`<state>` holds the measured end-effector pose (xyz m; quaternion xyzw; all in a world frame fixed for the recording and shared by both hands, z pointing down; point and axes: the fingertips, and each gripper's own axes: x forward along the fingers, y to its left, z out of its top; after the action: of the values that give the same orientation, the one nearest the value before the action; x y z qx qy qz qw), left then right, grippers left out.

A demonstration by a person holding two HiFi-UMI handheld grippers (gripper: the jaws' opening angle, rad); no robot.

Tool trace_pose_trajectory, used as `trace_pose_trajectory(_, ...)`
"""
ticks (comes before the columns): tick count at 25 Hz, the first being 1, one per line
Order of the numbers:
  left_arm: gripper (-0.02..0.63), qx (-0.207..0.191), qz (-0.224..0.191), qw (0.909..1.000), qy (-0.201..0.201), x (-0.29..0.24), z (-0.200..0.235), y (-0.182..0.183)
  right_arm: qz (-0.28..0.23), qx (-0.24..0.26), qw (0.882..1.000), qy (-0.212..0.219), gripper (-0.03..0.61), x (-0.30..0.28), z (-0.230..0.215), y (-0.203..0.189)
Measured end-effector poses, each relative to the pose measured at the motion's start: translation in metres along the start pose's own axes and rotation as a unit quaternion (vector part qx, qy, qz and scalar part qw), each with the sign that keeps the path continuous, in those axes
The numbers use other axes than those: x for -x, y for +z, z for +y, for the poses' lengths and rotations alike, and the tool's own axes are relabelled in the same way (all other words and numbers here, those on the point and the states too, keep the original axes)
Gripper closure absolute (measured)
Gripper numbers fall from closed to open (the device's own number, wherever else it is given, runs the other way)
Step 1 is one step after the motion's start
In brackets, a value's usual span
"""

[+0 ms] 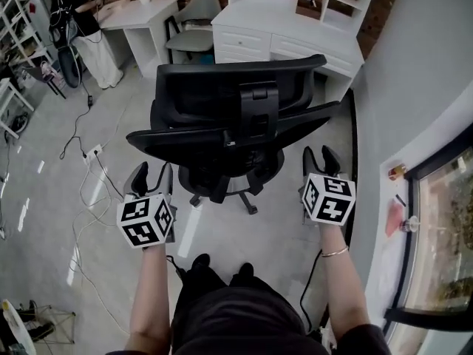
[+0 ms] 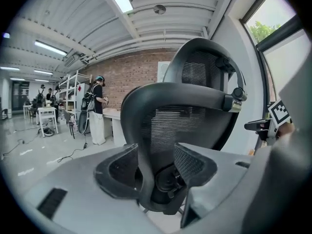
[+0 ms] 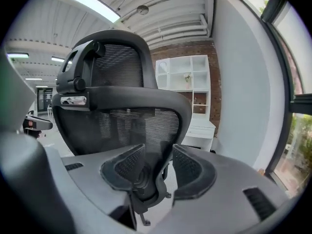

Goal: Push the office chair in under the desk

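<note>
A black mesh office chair (image 1: 222, 95) stands with its back toward me in front of the white desk (image 1: 295, 28) by the brick wall, its seat short of the desk. My left gripper (image 1: 153, 170) is behind the lower left corner of the backrest, its jaws open. In the left gripper view the chair's (image 2: 195, 111) curved frame edge runs down through the gap of the left gripper (image 2: 156, 162), and the pads do not press on it. My right gripper (image 1: 320, 154) sits open behind the lower right corner. In the right gripper view the right gripper (image 3: 158, 162) has the chair's (image 3: 122, 116) frame edge in its gap, untouched.
A grey wall (image 1: 414, 65) and a glazed frame (image 1: 443, 220) run along the right. A second white desk (image 1: 140, 13) with a grey chair (image 1: 196, 21) stands at the back left, where a person (image 1: 74, 6) is. Cables (image 1: 89, 161) trail over the floor on the left.
</note>
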<state>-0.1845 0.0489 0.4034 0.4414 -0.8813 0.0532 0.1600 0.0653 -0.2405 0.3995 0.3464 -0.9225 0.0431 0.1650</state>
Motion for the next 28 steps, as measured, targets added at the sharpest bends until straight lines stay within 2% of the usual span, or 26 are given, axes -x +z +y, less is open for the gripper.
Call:
trace_pose_trajectory(6, 0.367, -0.008, 0.005, 0.9979, 0.064, 0.000, 0.016, 0.005, -0.001, 0.008, 1.000, -0.014, 0.354, -0.029, -0.030, 0.014)
trace_pose_trajectory(11, 0.347, -0.018, 0.008, 0.9956, 0.092, -0.007, 0.028, 0.014, -0.018, 0.024, 1.000, -0.006, 0.319, -0.052, -0.047, 0.029)
trace_pose_trajectory(17, 0.339, -0.038, 0.012, 0.9947, 0.094, -0.024, 0.033, 0.027, -0.036, 0.067, 0.996, 0.042, 0.308, -0.067, -0.048, 0.046)
trace_pose_trajectory(21, 0.339, -0.036, 0.003, 0.9950, 0.093, -0.032, 0.037, 0.035, -0.045, 0.108, 0.992, 0.045, 0.307, -0.071, -0.044, 0.046)
trace_pose_trajectory(28, 0.341, -0.015, -0.004, 0.9971, 0.074, -0.040, 0.044, 0.037, -0.022, 0.087, 0.995, 0.033, 0.307, -0.075, -0.049, 0.039)
